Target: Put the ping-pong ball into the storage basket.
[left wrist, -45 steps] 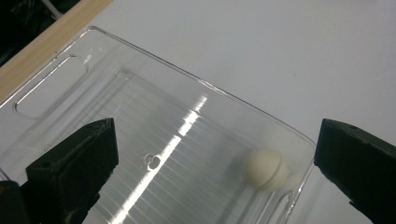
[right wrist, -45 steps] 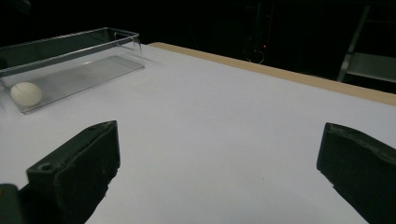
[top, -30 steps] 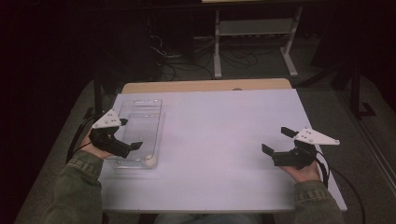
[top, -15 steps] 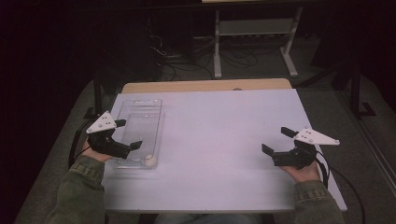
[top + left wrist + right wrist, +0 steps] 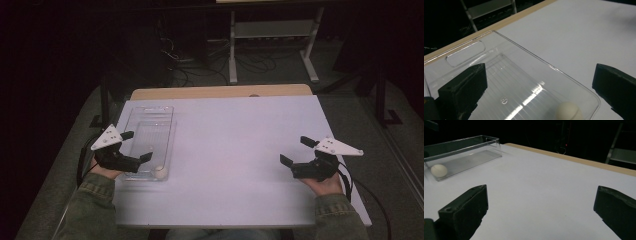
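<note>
The white ball (image 5: 161,172) is lying in the near corner of the clear tray (image 5: 150,112), which is sitting at the left side of the bench (image 5: 240,145). I am hovering the left hand-held gripper (image 5: 136,147) over the tray's near end with its jaws spread wide, holding nothing, and the ball is sitting just ahead of them, toward the right jaw in the left gripper view (image 5: 569,111). To take it well, I am judging that I should centre the jaws on the ball, drop straight down between the tray walls, and close slowly, since a smooth round thing is likely to squirt out of a skewed pinch. The ball is looking matte and off-white, possibly slightly egg-shaped; the dim view is not letting me say for sure. The tray is glossy, hard, see-through plastic, long and rectangular, with a ribbed floor and a slot handle (image 5: 465,53). The right hand-held gripper (image 5: 298,151) is waiting well apart over bare matte bench, jaws also spread and empty.
</note>
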`<state>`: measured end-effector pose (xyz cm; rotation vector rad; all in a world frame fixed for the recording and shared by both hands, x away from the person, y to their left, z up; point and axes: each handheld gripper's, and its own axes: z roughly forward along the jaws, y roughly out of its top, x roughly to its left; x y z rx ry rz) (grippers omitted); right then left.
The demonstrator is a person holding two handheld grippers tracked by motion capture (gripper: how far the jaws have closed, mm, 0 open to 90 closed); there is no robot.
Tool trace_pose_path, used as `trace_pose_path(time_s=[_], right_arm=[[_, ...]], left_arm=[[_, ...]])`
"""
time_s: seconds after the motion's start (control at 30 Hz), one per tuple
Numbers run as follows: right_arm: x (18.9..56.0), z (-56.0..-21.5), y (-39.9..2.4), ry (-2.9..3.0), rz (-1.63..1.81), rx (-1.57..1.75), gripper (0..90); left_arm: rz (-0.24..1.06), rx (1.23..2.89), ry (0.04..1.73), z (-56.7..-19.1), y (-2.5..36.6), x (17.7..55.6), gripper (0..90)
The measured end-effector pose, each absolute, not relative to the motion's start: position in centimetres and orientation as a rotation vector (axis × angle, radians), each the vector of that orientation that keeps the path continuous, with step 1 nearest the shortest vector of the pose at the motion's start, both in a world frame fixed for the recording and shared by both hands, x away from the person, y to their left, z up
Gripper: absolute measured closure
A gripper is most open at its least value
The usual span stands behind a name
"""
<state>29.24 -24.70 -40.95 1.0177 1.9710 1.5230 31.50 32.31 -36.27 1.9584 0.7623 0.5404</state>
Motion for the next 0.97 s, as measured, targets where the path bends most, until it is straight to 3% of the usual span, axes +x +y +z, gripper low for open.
trace_pose_path(time_s=[0.97], right_arm=[[28.7, -40.9, -24.6, 1.954, 1.543, 0.995, 0.0]], left_arm=[[0.678, 1.64, 0.844, -38.1, 34.2, 28.5, 0.0]])
